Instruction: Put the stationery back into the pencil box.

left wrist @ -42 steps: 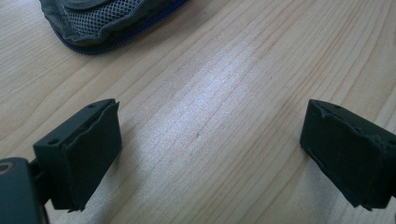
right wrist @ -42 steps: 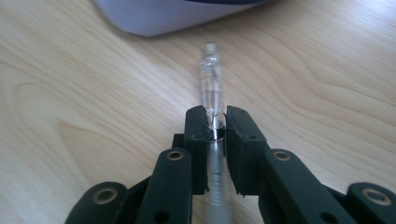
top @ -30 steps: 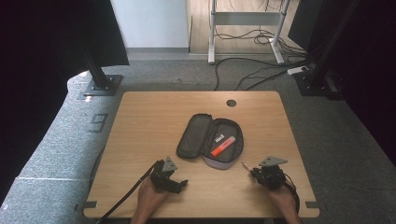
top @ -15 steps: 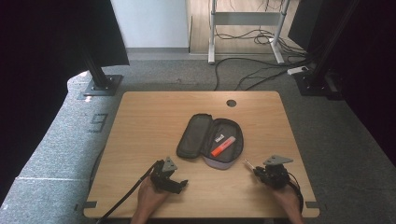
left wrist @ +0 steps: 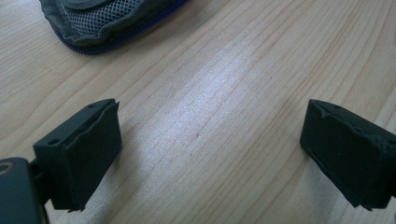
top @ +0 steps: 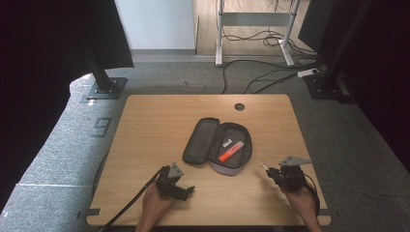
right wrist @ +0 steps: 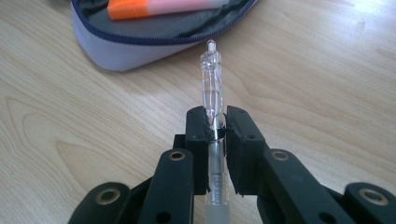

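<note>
- Wooden table [top: 159, 121]: open pencil case [top: 217, 147] near centre, orange highlighter [top: 230, 151] inside.
- Left gripper [top: 186, 192]: near front edge, jaws apart.
- Right gripper [top: 269, 170]: just right of case, holding a thin pen [top: 261, 164].

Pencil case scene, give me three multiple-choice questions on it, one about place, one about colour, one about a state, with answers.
1. Where does the pencil case lie?
A. Mid-table
B. On the floor
C. At the table's far left corner

2. What colour is the marker in the case?
A. Green
B. Orange and pink
C. Black

3. What is the right gripper doing?
A. Open, holding nothing
B. Shut on a clear pen
C. Shut on the marker

Answers: 1 A, the high view shows it on the table; 2 B, its body shows both; 3 B, the jaws pinch the pen.
</note>
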A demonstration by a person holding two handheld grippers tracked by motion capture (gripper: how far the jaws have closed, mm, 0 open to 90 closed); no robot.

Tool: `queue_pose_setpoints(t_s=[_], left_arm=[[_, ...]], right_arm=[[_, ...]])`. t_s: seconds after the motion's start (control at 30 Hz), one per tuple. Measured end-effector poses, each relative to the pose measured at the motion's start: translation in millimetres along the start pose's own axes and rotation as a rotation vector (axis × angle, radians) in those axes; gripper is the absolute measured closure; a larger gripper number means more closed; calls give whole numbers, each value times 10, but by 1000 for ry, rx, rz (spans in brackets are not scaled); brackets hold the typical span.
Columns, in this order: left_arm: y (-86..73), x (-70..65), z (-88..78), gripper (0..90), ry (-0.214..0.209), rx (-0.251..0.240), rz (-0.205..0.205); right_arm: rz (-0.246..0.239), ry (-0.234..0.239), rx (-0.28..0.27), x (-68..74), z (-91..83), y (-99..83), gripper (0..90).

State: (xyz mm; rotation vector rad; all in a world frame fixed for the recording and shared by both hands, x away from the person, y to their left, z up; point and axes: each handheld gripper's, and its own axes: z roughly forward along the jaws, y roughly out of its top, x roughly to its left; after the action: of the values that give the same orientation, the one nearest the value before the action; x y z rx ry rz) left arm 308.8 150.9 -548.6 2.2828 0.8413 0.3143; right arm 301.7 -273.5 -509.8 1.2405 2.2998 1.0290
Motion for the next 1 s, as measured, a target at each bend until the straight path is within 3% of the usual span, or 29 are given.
queue_pose_setpoints(t_s=[0.5,1.0], left_arm=[[0,0,0,49,0,0,0],[0,1,-1,49,-1,1,1]], right_arm=[[-19,0,-21,-53,-58,259,788],[-48,6,-41,-27,70,568,788]])
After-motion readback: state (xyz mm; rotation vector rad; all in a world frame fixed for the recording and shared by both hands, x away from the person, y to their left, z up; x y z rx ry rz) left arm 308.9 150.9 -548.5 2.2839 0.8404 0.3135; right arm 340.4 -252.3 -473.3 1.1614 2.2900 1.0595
